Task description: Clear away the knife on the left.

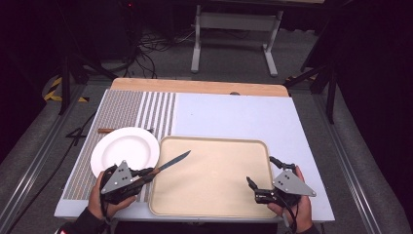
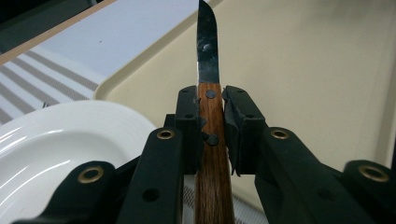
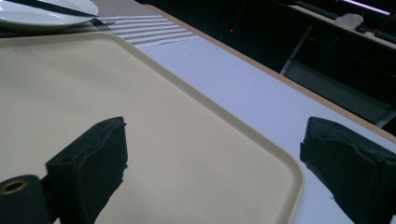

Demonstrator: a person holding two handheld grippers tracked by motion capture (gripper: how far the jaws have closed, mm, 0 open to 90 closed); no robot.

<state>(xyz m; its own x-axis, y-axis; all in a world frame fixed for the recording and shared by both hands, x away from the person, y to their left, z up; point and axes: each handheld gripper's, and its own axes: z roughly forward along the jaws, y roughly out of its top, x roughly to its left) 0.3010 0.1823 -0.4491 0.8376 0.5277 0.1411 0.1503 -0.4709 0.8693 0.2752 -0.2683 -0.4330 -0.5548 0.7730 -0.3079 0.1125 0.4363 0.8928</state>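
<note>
A knife [image 1: 174, 161] with a brown wooden handle and a dark steel blade is held by my left gripper [image 1: 150, 173], whose jaws are shut on the handle just behind the blade. Its blade [image 2: 208, 46] points out over the near left corner of the beige tray [image 1: 214, 195]. Just left of that gripper sits a white plate [image 1: 125, 148] on the striped mat. At the tray's near right corner my right gripper [image 1: 262, 171] stands open with nothing between its jaws. In the right gripper view, the right gripper [image 3: 215, 123] straddles the tray's rim [image 3: 261, 140].
A fork [image 1: 148, 129] with a brown handle lies behind the plate on the striped mat [image 1: 156, 109]. The pale table top [image 1: 234, 117] ends in a wooden strip at the far edge. Beyond it are a table frame and cables on the floor.
</note>
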